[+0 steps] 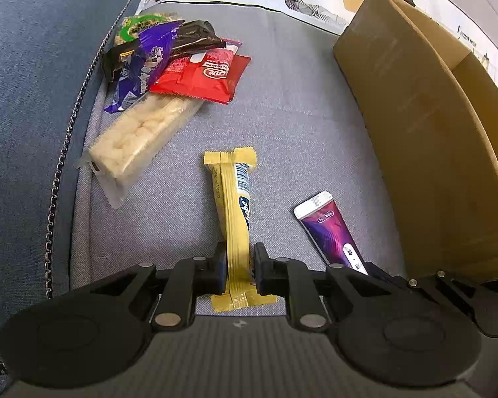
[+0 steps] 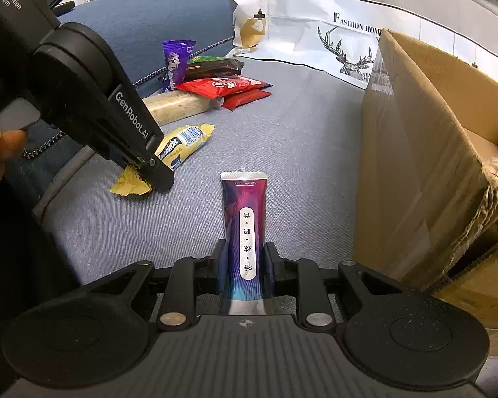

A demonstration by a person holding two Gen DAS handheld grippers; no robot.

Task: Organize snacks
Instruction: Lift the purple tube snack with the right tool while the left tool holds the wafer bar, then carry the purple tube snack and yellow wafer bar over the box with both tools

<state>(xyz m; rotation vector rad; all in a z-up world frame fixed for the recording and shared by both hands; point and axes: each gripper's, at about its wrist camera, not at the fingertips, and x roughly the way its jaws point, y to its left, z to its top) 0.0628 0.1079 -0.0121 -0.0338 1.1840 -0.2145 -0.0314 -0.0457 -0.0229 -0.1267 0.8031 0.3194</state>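
left gripper point(image 1: 238, 270), fingers closed on a long yellow foil snack bar point(image 1: 233, 219) lying on the grey fabric cushion point(image 1: 298, 106); right gripper point(image 2: 243, 270) clamps a purple gradient sachet point(image 2: 245, 232). only the right view reads "genrobot.ai". beyond, a mixed snack pile point(image 1: 169, 66); brown cardboard box point(image 1: 431, 152) at the right edge, bare cushion between.

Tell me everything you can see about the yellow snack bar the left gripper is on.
The yellow snack bar is a long, slim bar in a glossy yellow wrapper with crimped ends, a back seam facing up, a white barcode panel and a blue logo. It lies on the grey sofa cushion, apart from the snack pile. The left gripper has both fingers pressed against its sides near the near end, pinching the wrapper. It looks intact and unopened.
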